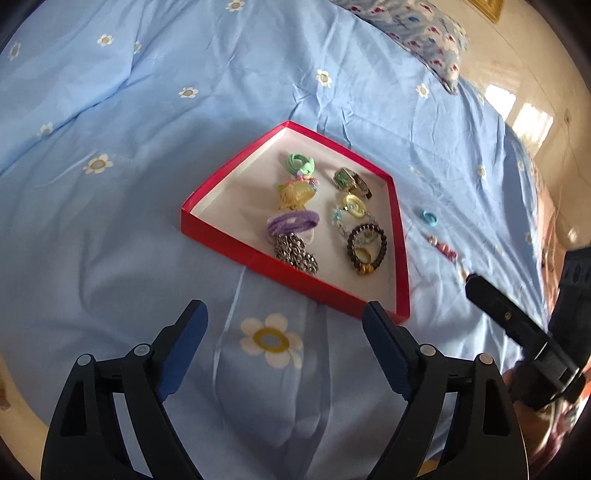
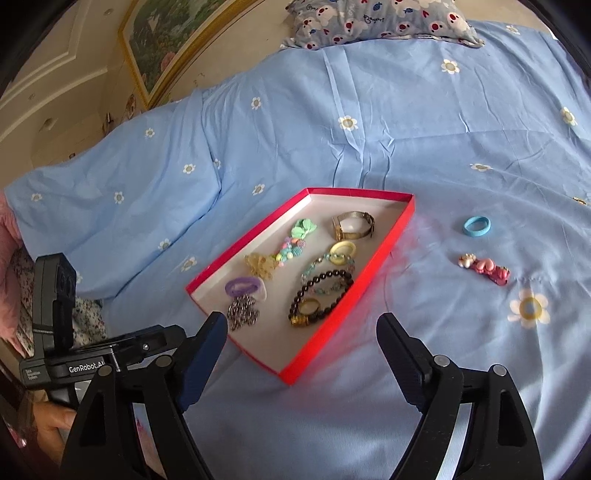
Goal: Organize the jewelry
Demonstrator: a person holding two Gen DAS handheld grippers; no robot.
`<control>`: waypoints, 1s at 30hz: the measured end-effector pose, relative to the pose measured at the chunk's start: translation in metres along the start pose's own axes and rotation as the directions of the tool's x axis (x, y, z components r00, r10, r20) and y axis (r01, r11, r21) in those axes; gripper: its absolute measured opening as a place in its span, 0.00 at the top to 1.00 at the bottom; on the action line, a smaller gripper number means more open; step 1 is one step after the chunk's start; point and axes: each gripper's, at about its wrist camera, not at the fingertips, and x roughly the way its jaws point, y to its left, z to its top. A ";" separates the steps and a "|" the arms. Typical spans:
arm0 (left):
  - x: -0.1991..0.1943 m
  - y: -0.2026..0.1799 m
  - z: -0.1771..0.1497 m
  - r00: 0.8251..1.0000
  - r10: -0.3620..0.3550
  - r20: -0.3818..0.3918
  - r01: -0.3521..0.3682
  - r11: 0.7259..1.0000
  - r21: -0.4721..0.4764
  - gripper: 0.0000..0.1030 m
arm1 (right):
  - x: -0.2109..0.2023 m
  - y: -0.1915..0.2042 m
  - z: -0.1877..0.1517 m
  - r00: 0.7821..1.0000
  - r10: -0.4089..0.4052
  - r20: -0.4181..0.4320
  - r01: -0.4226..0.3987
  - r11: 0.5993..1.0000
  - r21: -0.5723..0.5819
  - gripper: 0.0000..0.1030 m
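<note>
a light blue bedsheet (image 2: pixel 369 122) printed with white daisies is spread over the whole bed, creased in places. at the far end of the sheet a patterned pillow (image 2: pixel 380 22) is laid. beyond the sheet's left edge a gold-framed picture (image 2: pixel 166 40) is seen on a cream wall (image 2: pixel 55 66).

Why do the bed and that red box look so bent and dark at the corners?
Left wrist view: the fisheye lens bows the red box into a wedge and blacks out the corners; window glare washes the upper right. Right wrist view: the same curving of the bed sheet, and a reddish smear blurs the box's right edge.
</note>
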 end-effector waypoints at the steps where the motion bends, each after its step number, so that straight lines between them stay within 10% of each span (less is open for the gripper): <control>1: -0.003 -0.003 -0.001 1.000 0.006 0.003 -0.006 1.000 0.019 0.15 | -0.003 0.000 0.000 1.000 0.005 -0.001 -0.005 1.000 -0.004 0.18; 12: -0.048 -0.035 0.031 0.972 0.134 0.191 -0.171 0.966 0.193 0.00 | -0.051 0.039 0.058 0.995 -0.071 0.066 0.086 0.959 -0.271 0.00; 30: -0.011 -0.017 -0.010 0.964 0.245 0.102 -0.258 0.954 0.153 0.00 | -0.003 0.024 -0.009 0.989 -0.140 -0.044 0.128 0.970 -0.208 0.00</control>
